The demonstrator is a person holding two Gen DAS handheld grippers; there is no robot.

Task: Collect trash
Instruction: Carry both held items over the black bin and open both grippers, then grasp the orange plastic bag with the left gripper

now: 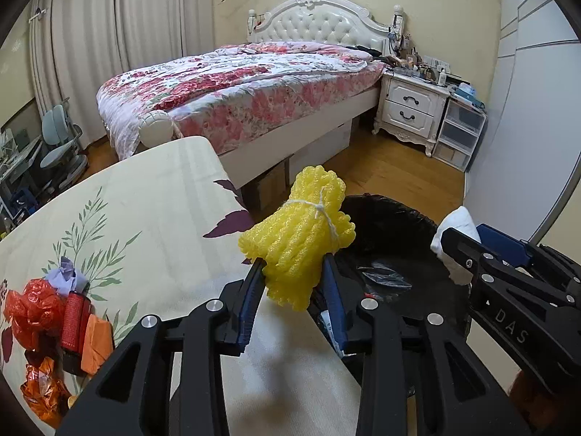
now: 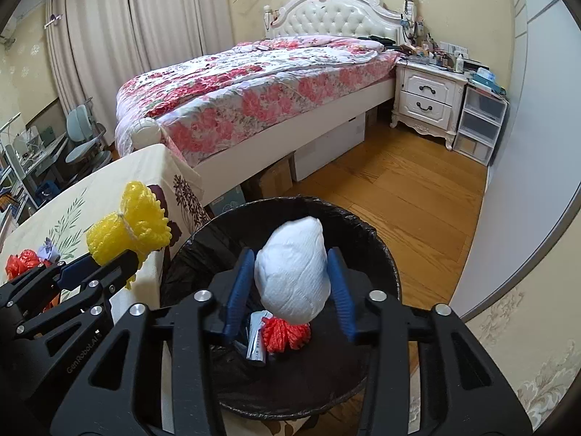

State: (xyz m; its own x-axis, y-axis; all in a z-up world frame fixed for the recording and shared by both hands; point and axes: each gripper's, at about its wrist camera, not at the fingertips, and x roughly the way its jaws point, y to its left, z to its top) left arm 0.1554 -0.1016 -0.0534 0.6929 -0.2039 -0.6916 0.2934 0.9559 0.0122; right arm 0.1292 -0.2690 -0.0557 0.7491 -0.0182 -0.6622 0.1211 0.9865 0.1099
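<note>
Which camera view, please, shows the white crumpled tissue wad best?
The right wrist view: the white crumpled tissue wad fills the centre above the black-lined trash bin, with gaps to both pads. The left wrist view catches only a sliver of it behind the right gripper.

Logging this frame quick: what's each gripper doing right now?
Left gripper: shut on the yellow foam net.
Right gripper: open, white wad loose between its fingers, over the bin.

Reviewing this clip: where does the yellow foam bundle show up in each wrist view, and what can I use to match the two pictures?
Left wrist view: the yellow foam bundle sits at centre, pinched between the left tongs.
Right wrist view: it is at the left edge, mid-height, above the table's corner.
Shared landmark: the black-lined trash bin, right of the bundle in both views.
</note>
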